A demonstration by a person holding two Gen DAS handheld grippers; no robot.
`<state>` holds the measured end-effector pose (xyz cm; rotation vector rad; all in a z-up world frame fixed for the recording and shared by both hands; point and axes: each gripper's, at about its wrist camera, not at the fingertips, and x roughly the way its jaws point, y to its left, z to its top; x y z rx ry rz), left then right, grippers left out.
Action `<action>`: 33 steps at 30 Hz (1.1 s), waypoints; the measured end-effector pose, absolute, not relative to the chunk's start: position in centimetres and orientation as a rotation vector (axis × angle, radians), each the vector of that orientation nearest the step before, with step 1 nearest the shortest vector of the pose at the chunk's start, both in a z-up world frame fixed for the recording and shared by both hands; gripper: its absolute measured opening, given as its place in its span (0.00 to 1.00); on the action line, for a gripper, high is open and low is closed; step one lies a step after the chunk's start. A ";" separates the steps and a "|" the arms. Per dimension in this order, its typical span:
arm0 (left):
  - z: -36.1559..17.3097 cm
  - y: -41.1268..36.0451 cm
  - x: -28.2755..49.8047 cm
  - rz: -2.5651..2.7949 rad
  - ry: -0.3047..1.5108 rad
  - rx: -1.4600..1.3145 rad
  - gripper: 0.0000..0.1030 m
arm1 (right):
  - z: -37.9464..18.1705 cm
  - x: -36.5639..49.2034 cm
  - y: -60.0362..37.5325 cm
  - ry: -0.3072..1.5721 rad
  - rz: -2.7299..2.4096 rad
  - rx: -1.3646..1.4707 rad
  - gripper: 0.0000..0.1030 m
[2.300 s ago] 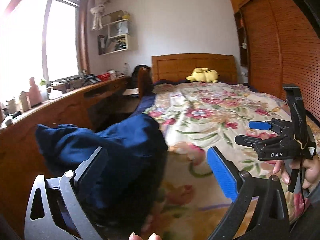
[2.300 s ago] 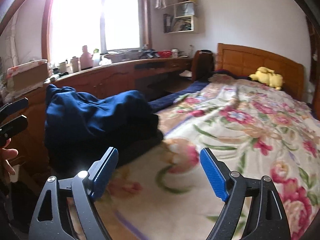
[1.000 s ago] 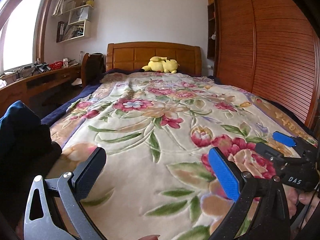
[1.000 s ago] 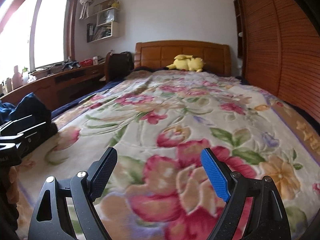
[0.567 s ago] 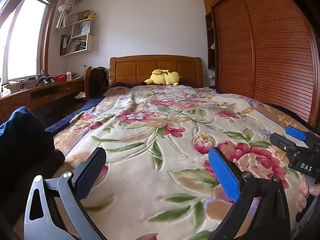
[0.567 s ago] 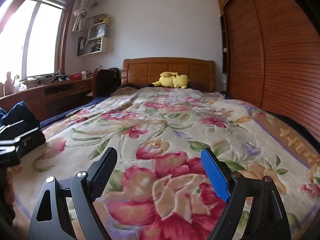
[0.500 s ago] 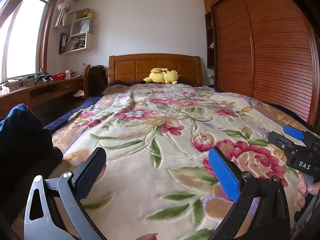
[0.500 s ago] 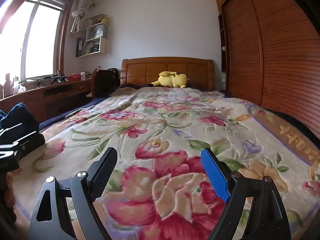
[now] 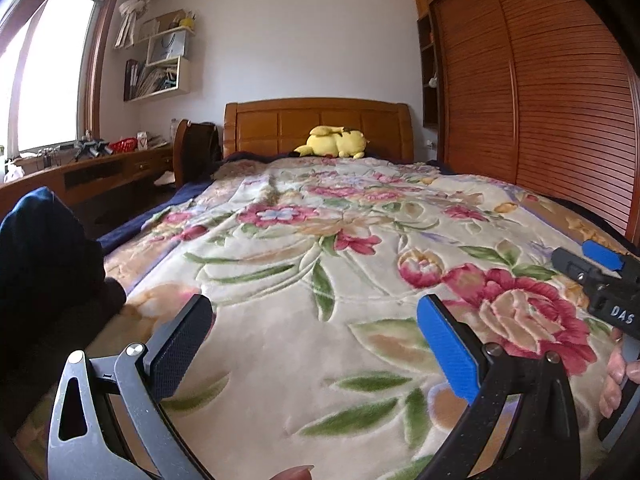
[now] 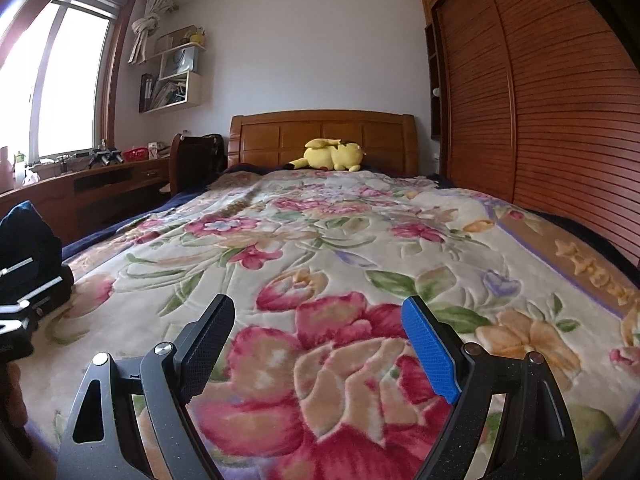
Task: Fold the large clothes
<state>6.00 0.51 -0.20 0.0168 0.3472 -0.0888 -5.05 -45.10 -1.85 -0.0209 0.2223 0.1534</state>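
Note:
A heap of dark navy clothing [image 9: 44, 264] lies at the left front corner of the bed; it also shows in the right wrist view [image 10: 28, 236]. My left gripper [image 9: 316, 320] is open and empty, held over the floral blanket [image 9: 320, 240] to the right of the heap. My right gripper [image 10: 320, 320] is open and empty over the blanket [image 10: 340, 248], further right. It shows at the right edge of the left wrist view [image 9: 600, 276]. The left gripper's body shows at the left edge of the right wrist view [image 10: 20, 304].
A yellow plush toy [image 9: 334, 142] lies by the wooden headboard [image 9: 316, 124]. A wooden desk [image 9: 92, 172] with small items runs along the window side on the left. A slatted wooden wardrobe [image 9: 540, 112] stands on the right. A chair [image 9: 196, 148] stands beside the headboard.
Both grippers swung right, away from the navy heap, and now face up the bed toward the headboard. In the last half second they hardly moved. Both stayed open.

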 end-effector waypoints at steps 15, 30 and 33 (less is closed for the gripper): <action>-0.4 0.7 6.1 -0.088 0.346 0.013 1.00 | -2.3 -4.8 -45.1 0.220 0.164 -0.036 0.84; -0.3 0.7 6.1 -0.088 0.349 0.012 1.00 | -2.4 -4.8 -45.1 0.219 0.164 -0.038 0.84; -0.4 0.7 6.1 -0.089 0.348 0.014 1.00 | -2.4 -4.8 -45.1 0.219 0.165 -0.037 0.84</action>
